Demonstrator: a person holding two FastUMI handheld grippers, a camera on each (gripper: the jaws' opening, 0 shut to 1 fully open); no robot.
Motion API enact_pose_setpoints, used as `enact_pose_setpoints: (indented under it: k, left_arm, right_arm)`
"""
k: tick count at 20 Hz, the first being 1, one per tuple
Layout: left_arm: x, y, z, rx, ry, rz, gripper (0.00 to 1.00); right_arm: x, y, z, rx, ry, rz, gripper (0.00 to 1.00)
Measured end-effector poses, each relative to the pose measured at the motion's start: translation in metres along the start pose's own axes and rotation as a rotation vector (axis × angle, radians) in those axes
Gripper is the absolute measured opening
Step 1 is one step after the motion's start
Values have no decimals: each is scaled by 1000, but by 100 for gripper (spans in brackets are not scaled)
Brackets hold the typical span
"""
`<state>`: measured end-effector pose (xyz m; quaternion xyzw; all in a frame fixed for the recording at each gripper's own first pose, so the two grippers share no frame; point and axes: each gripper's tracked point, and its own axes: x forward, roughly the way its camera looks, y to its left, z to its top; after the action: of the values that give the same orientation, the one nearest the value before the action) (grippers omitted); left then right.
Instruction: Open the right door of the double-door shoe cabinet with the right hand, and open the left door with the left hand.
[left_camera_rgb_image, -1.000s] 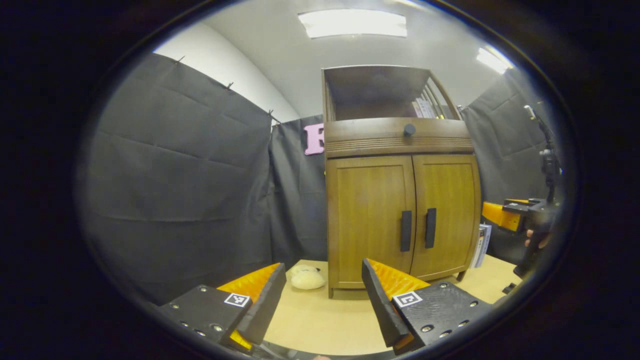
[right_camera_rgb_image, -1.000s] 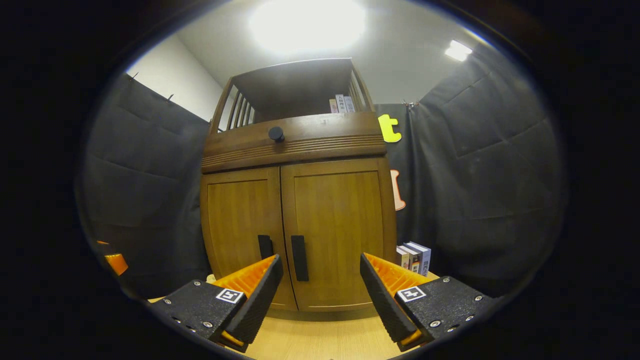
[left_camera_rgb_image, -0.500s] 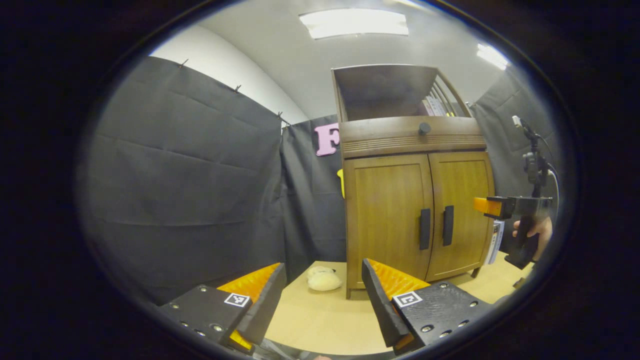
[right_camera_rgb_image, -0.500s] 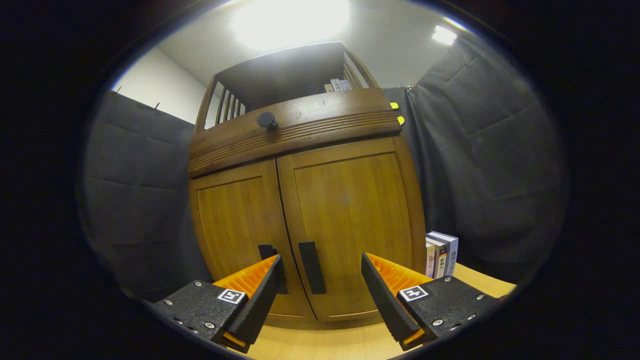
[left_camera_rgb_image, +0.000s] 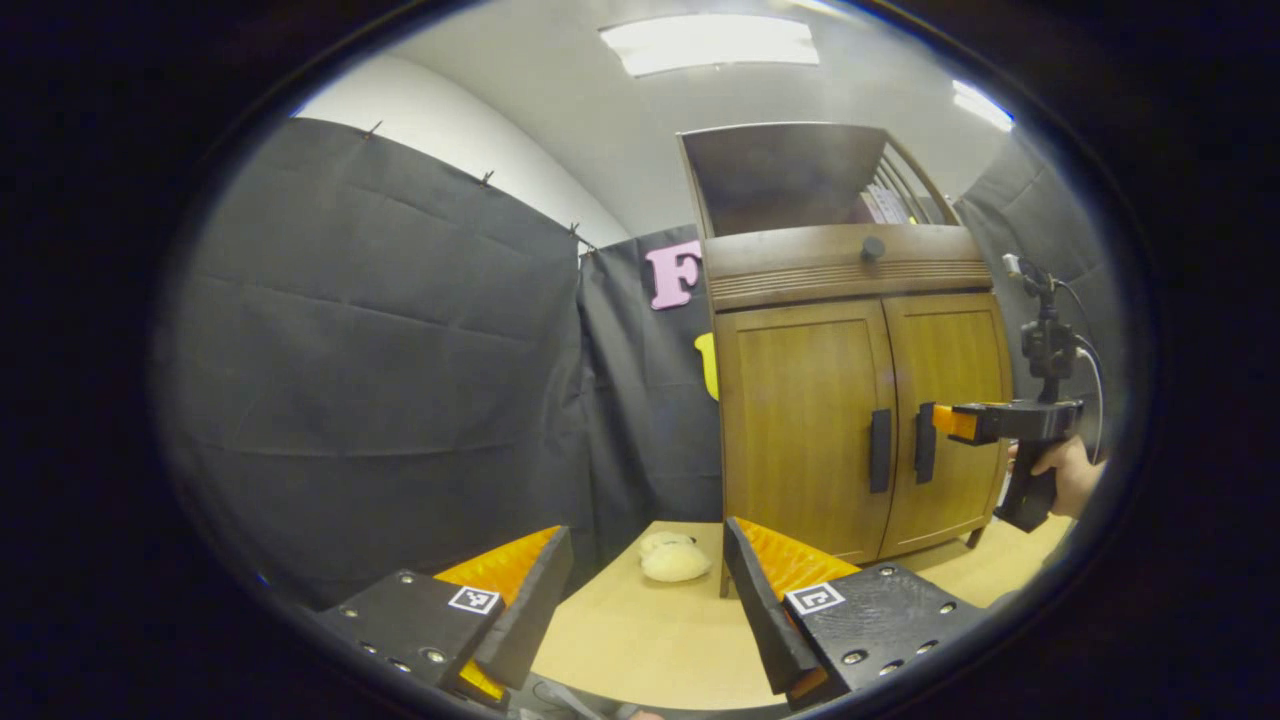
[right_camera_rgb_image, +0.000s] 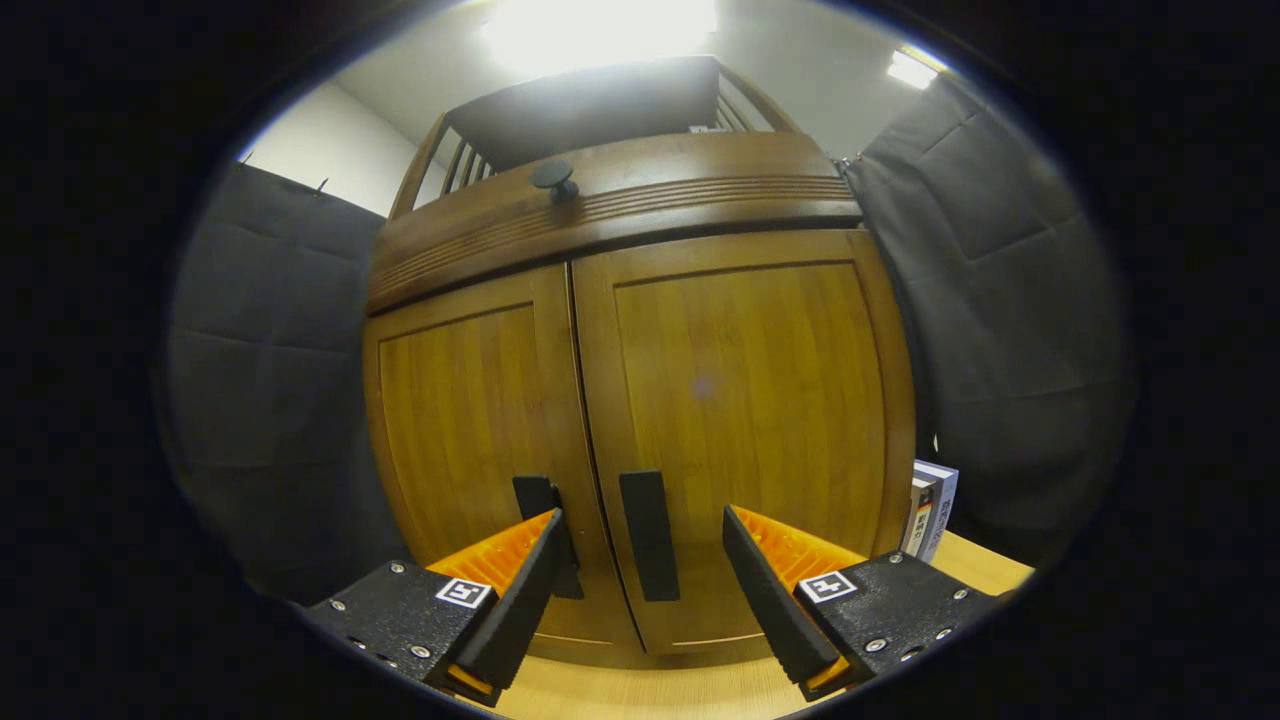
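Observation:
A wooden double-door shoe cabinet (left_camera_rgb_image: 860, 400) (right_camera_rgb_image: 640, 400) stands on the table with both doors closed. In the right gripper view the right door (right_camera_rgb_image: 750, 400) carries a dark vertical handle (right_camera_rgb_image: 649, 535), and the left door (right_camera_rgb_image: 470, 430) has its own handle (right_camera_rgb_image: 545, 520). My right gripper (right_camera_rgb_image: 640, 590) is open, and the right handle sits between its fingers, just ahead of them. From the left gripper view that same gripper (left_camera_rgb_image: 950, 420), held by a hand (left_camera_rgb_image: 1070, 470), nearly touches the right handle (left_camera_rgb_image: 924, 442). My left gripper (left_camera_rgb_image: 645, 600) is open and well back from the cabinet.
A pale plush object (left_camera_rgb_image: 672, 558) lies on the light wooden table (left_camera_rgb_image: 640, 640) by the cabinet's left foot. Books (right_camera_rgb_image: 930, 505) stand to the right of the cabinet. A round knob (right_camera_rgb_image: 552, 176) sits on the drawer front above the doors. Black cloth walls surround the booth.
My right gripper has moved forward, close up to the right door's handle. The left gripper view has swung left, so the cabinet sits further right in it. Both doors remain closed.

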<state>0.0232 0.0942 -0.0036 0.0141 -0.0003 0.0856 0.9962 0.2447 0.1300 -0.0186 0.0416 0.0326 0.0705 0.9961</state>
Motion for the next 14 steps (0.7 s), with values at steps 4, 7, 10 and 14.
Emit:
enact_pose_setpoints:
  k: [4, 7, 10, 14]
  left_arm:
    - [1, 2, -2, 13, 11, 26, 90]
    - [2, 3, -4, 11, 20, 45, 88]
    - [2, 5, -6, 5, 38, 56, 90]
    - [1, 6, -8, 8, 65, 68, 87]
  right_arm:
    - [22, 0, -12, -21, 28, -14, 92]
    - [42, 1, -25, -43, 58, -22, 94]
    - [56, -3, -31, -50, 86, -21, 91]
    - [68, -2, -43, -50, 111, -15, 81]
